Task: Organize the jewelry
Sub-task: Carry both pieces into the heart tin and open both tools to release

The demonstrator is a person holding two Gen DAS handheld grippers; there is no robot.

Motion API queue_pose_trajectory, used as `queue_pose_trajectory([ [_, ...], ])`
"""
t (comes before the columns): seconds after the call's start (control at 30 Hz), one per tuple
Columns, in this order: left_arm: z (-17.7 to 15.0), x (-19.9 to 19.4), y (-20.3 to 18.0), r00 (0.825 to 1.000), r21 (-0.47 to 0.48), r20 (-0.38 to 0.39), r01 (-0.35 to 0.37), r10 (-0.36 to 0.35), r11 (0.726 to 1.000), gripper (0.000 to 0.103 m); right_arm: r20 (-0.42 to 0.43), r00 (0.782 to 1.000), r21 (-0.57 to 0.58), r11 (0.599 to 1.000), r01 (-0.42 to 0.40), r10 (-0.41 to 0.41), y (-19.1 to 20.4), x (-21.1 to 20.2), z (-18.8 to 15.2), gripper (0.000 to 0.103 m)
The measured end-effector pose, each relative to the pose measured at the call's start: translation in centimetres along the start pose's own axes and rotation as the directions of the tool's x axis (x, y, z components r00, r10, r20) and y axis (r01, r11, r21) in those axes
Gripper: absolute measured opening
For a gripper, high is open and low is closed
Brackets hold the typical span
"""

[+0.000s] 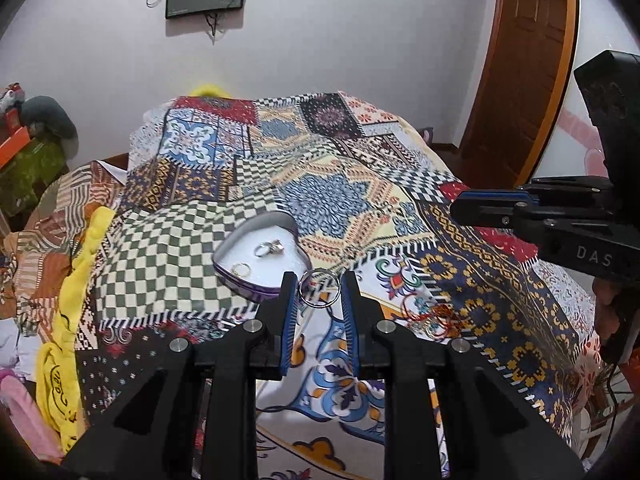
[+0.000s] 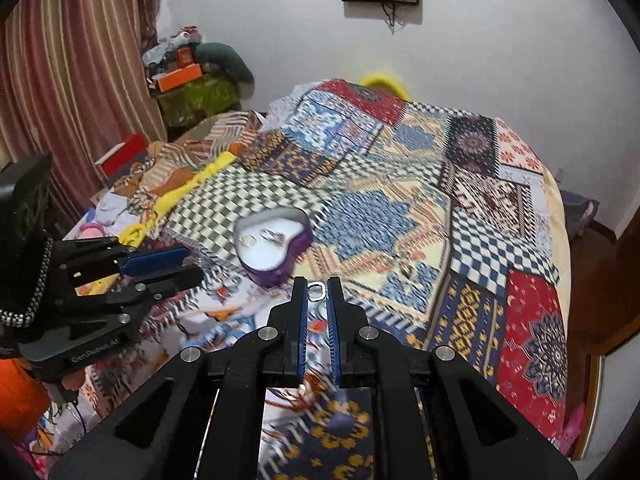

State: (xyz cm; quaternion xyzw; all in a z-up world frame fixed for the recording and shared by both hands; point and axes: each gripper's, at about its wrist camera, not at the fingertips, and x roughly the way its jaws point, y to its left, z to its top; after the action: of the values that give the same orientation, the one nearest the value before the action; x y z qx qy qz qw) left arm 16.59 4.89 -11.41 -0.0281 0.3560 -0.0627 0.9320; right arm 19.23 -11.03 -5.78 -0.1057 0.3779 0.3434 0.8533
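Note:
My left gripper [image 1: 319,289] is shut on a thin silver ring [image 1: 320,274], held upright between its blue pads above the bed. My right gripper [image 2: 317,291] is shut on a small silver ring [image 2: 317,285] at its fingertips. A heart-shaped purple tin [image 1: 240,284] with a white lining lies on the patchwork bedspread [image 1: 352,184], just left of and beyond the left gripper. Inside it sit a silver ring pair [image 1: 270,247] and a gold ring [image 1: 241,269]. The tin [image 2: 302,236] lies ahead of the right gripper too. Red thread jewelry [image 1: 434,316] lies on the spread to the right.
The right gripper's body [image 1: 560,224] reaches in at the right of the left wrist view; the left one [image 2: 120,280] shows at the left of the right wrist view. Yellow cloth [image 1: 68,320] and clothes pile along the bed's left edge. A brown door [image 1: 528,64] stands at right.

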Motion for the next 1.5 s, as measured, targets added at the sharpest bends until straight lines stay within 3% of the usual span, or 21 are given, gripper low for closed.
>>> queue_pose_trajectory([
  [0.43,1.0,1.6,4.0,0.999,-0.048,0.010,-0.037,0.037,0.998,0.021,-0.019,0.998,-0.025,0.998,-0.060,0.060,1.8,4.1,1.8,0.008],
  [0.73,0.7,5.1,6.2,0.999,-0.063,-0.040,-0.037,0.034,0.997,0.021,-0.063,0.995,-0.028,0.997,-0.077,0.075,1.8,7.1,2.7,0.008],
  [1.03,1.0,8.7,6.9,0.995,-0.058,-0.094,-0.035,0.029,0.998,0.021,-0.129,0.985,-0.013,0.994,-0.113,0.110,1.3,10.8,3.7,0.008],
  [1.5,2.5,11.4,7.8,0.992,-0.044,-0.124,-0.024,0.018,0.999,0.021,-0.200,0.975,-0.043,0.993,-0.106,0.095,1.0,14.6,4.8,0.008],
])
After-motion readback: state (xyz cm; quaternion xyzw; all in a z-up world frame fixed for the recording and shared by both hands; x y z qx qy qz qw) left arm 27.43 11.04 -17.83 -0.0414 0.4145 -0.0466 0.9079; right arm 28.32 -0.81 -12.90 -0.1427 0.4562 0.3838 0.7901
